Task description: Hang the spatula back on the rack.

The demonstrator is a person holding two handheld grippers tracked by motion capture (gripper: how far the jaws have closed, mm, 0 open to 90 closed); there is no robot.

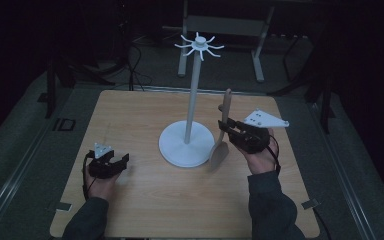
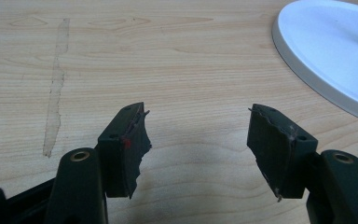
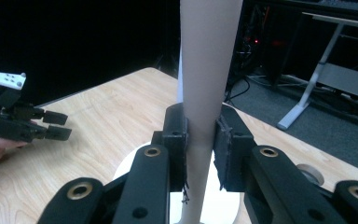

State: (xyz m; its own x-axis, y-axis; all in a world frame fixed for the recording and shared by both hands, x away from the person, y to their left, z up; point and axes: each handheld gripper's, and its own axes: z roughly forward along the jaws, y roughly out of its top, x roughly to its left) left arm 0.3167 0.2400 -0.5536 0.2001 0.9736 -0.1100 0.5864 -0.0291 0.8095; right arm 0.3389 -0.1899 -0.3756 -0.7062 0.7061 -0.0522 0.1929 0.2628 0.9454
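Pale wooden spatula [image 1: 222,131] — held upright just to the right of the white utensil stand [image 1: 189,111], its handle pointing up and its broad blade down, the blade close above the stand's round white base [image 1: 179,148]. The right gripper [image 1: 232,129] has its two black jaws clamped on the handle partway along; in the right gripper view the pale handle [image 3: 208,70] runs straight up between them. The long axis of the spatula lies nearly parallel to the stand's slim post, and the ring of hooks [image 1: 200,45] at the post's top sits well above the handle's upper end — probably the relation on which any hanging move depends. The left gripper [image 1: 114,163] rests on the light wooden table [image 1: 130,115] to the left of the stand, jaws apart and holding nothing, farther from the spatula than the right.
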